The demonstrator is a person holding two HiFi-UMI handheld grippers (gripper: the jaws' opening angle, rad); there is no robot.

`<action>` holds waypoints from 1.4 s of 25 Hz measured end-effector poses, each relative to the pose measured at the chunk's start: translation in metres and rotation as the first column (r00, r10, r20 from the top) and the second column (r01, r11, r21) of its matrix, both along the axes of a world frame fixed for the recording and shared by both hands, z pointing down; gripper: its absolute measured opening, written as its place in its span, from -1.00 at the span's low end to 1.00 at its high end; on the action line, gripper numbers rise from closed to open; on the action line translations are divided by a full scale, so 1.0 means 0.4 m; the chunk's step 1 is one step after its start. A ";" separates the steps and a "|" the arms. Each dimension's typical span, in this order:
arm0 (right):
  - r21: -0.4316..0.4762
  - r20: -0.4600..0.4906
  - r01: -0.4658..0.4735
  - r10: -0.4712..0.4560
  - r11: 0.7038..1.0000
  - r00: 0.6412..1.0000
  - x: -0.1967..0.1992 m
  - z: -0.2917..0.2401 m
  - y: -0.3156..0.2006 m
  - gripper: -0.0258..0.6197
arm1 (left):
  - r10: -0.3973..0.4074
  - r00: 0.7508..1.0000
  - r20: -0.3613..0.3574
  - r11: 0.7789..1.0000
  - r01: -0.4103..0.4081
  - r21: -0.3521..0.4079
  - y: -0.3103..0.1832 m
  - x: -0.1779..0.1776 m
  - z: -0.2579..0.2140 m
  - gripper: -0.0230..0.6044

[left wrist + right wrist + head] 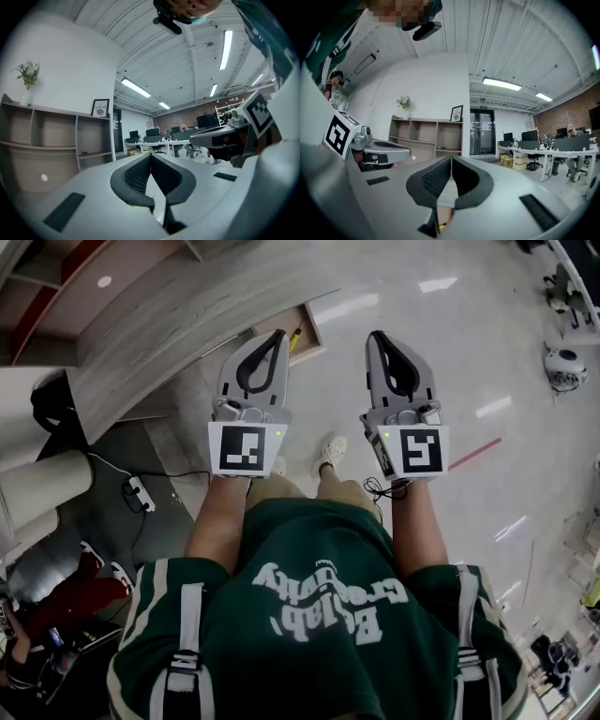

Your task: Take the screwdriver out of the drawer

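In the head view an open wooden drawer (pixel 306 332) juts from the pale cabinet, with the yellow-handled screwdriver (pixel 294 337) lying inside. My left gripper (pixel 279 336) is held level just left of the drawer and is shut with nothing between its pads. My right gripper (pixel 376 337) hangs to the drawer's right over the floor, also shut and empty. In the right gripper view the closed jaws (pixel 451 161) hide most of the drawer; a sliver of wood and yellow (pixel 443 224) shows below them. The left gripper view shows its closed jaws (pixel 151 157).
The curved pale cabinet top (pixel 169 324) runs along the left. A power strip (pixel 139 493) and cable lie on the floor, and a seated person in red (pixel 66 601) is at the lower left. Open shelves (pixel 426 136) and office desks (pixel 548 150) stand farther off.
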State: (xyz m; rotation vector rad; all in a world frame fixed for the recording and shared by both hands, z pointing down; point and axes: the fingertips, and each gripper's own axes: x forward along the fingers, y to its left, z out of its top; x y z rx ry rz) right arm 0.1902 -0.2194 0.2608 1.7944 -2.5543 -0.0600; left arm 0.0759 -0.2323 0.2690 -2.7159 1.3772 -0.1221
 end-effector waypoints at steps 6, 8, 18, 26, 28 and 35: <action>-0.045 0.043 0.063 -0.061 0.997 0.997 0.028 0.098 -0.077 -0.81 | -0.043 0.997 0.067 0.999 0.044 -0.028 -0.076 0.021 0.126 -0.87; -0.041 0.045 0.076 -0.074 0.996 0.996 0.026 0.132 -0.107 -0.81 | -0.057 0.995 0.086 0.997 0.061 -0.055 -0.105 0.013 0.179 -0.87; -0.107 0.054 -0.013 0.019 0.994 0.998 0.078 0.302 -0.199 -0.81 | 0.016 0.975 0.223 0.981 0.028 -0.192 -0.216 0.053 0.471 -0.86; -0.136 0.040 -0.037 0.043 0.990 0.998 0.103 0.428 -0.258 -0.81 | 0.031 0.943 0.330 0.960 0.064 -0.273 -0.299 0.067 0.750 -0.80; -0.140 0.031 -0.047 0.052 0.989 0.998 0.112 0.457 -0.262 -0.81 | 0.030 0.939 0.342 0.955 0.074 -0.286 -0.317 0.066 0.804 -0.79; -0.190 -0.029 -0.073 0.069 0.979 0.997 0.135 0.600 -0.278 -0.81 | 0.015 0.915 0.404 0.933 0.133 -0.334 -0.368 0.037 0.999 -0.74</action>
